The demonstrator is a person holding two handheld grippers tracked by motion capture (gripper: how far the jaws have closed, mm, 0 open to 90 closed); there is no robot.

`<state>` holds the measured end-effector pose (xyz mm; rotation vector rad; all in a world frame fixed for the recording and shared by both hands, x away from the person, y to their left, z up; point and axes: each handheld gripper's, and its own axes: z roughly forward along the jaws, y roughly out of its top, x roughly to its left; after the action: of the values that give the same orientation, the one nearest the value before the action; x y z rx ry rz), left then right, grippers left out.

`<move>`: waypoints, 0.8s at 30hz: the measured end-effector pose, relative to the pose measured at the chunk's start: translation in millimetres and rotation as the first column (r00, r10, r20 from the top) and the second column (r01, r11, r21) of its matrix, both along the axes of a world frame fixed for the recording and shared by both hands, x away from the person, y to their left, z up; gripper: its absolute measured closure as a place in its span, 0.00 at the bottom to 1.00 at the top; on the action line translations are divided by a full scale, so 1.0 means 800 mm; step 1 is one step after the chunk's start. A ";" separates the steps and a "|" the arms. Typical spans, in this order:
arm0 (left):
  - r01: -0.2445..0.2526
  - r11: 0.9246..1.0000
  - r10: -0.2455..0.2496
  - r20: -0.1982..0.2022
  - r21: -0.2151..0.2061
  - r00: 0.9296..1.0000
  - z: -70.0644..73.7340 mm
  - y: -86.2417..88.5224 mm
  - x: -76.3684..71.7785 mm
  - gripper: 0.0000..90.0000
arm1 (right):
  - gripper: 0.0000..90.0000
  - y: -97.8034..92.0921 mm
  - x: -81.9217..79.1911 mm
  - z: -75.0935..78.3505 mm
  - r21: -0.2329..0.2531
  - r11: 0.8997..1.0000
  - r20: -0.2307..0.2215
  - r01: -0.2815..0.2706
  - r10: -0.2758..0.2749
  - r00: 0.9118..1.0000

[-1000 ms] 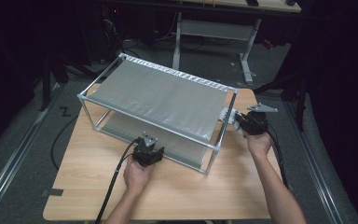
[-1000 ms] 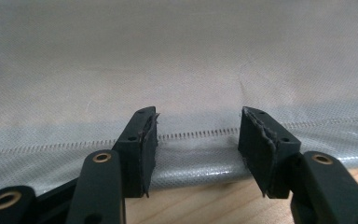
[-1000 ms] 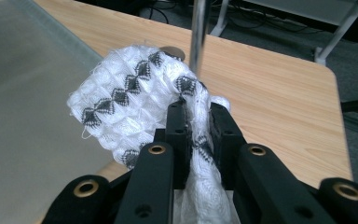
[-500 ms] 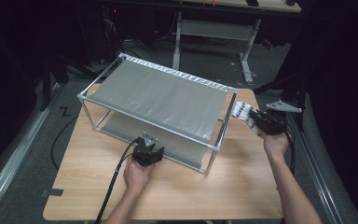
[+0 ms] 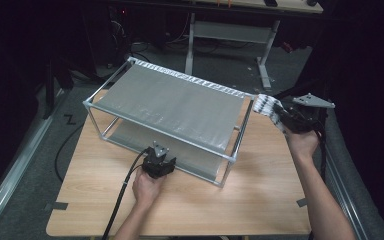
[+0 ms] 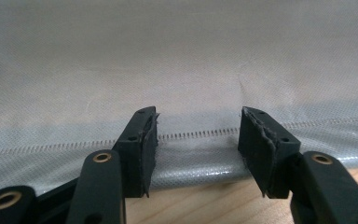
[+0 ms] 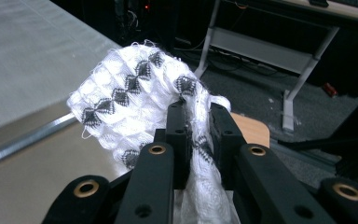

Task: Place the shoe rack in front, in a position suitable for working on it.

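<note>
Right gripper (image 5: 280,112) — jaws pinching the white patterned cloth (image 7: 135,98) — has lifted it clear of the table (image 5: 260,200) beside the rack (image 5: 172,102), ready for placement; left gripper (image 6: 198,140) rests spread.

A white knitted cloth with black diamonds (image 7: 135,100) looks soft and nubbly beside the rack's matt grey woven fabric shelf (image 5: 175,102), shiny metal frame (image 5: 167,136) and the smooth pale wooden table (image 5: 240,200).

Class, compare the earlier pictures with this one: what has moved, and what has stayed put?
The right tongs, shut on the white cloth, carried it up and outward from the rack's right end. The left tongs stayed open at the rack's lower fabric shelf.
</note>
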<state>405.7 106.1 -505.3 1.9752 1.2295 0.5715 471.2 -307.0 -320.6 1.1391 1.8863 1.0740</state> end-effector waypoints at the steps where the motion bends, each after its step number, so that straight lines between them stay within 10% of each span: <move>1: 0.000 1.000 0.000 -0.001 -0.001 1.000 0.000 0.000 0.000 0.52 | 0.90 0.004 0.002 0.002 0.000 1.000 0.005 -0.003 0.003 1.000; 24: 0.000 1.000 0.000 -0.001 -0.006 1.000 0.000 0.000 0.000 0.53 | 0.90 0.064 0.056 0.002 -0.040 0.999 -0.031 -0.031 0.029 0.999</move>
<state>406.0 106.1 -505.5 1.9710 1.2310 0.5665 516.0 -255.8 -319.1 1.1137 1.9460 1.0357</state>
